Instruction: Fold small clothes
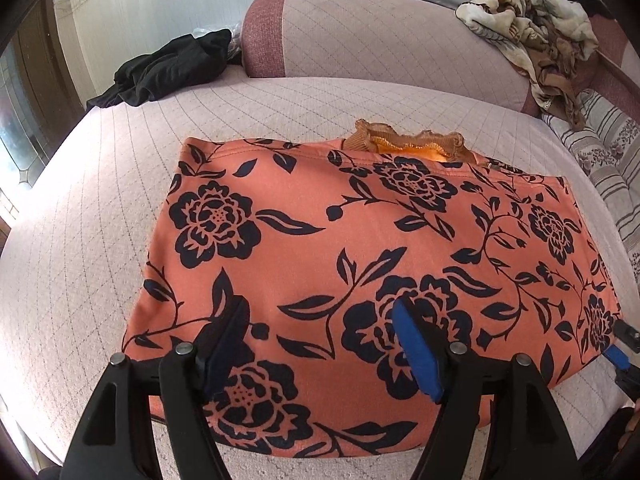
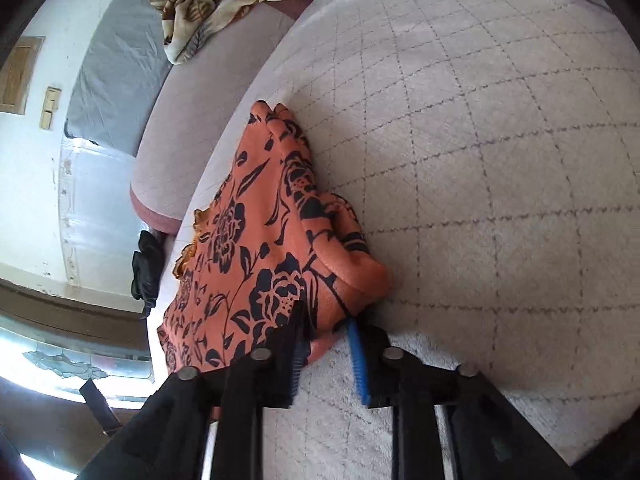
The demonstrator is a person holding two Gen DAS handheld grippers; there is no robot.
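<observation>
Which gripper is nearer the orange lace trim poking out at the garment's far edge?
Left, probably. The left gripper hovers open over the floral garment's middle, the lace trim straight ahead. The right gripper sits at the near right corner.

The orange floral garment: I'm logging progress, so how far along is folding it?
Done: the orange floral garment lies flat on the quilted bed, apparently folded once. In hand: the right gripper straddles its corner; the left gripper hovers open above it. Left: further folds, plus the black garment and the patterned heap.

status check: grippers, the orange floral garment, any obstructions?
Left hand-held gripper open over orange floral garment. Right hand-held gripper clamps its folded corner. Nothing in the way.
</observation>
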